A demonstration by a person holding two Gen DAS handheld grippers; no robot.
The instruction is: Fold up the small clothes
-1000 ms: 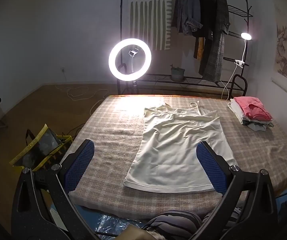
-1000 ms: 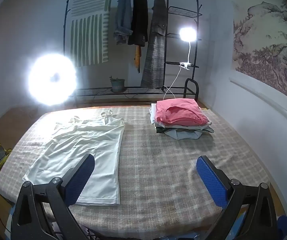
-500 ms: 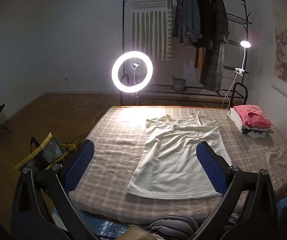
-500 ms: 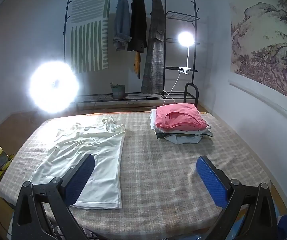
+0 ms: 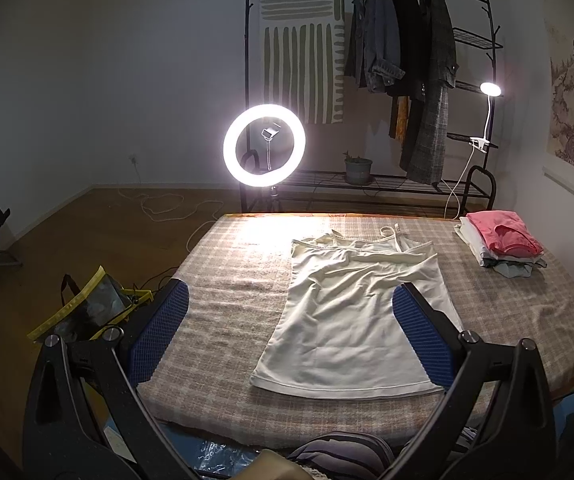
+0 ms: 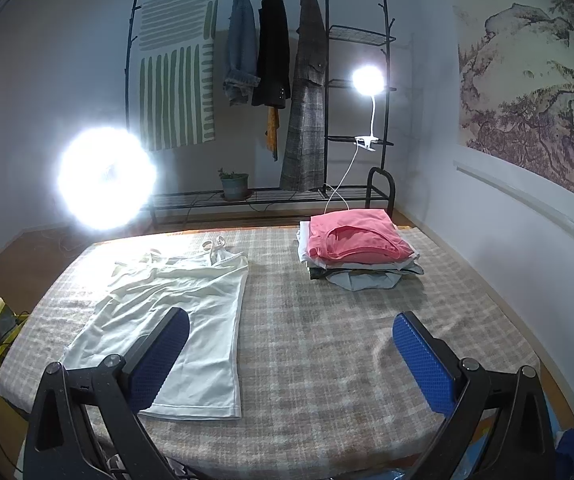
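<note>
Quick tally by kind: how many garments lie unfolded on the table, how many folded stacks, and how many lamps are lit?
Unfolded garments: 1, the white camisole
Folded stacks: 1, pink top uppermost
Lit lamps: 2, ring light and clip lamp
Total: 4

A bed (image 5: pixel 227 280) covered in a beige plaid blanket is carrying everything. A white camisole (image 5: pixel 359 312) is lying flat on it, straps pointing toward twelve o'clock and hem toward six, its fabric wrinkling lightly across the chest. Toward two o'clock from the camisole, well apart, a stack of folded clothes (image 6: pixel 357 250) is sitting near the far edge, a pink garment (image 6: pixel 359 238) resting on top.
</note>
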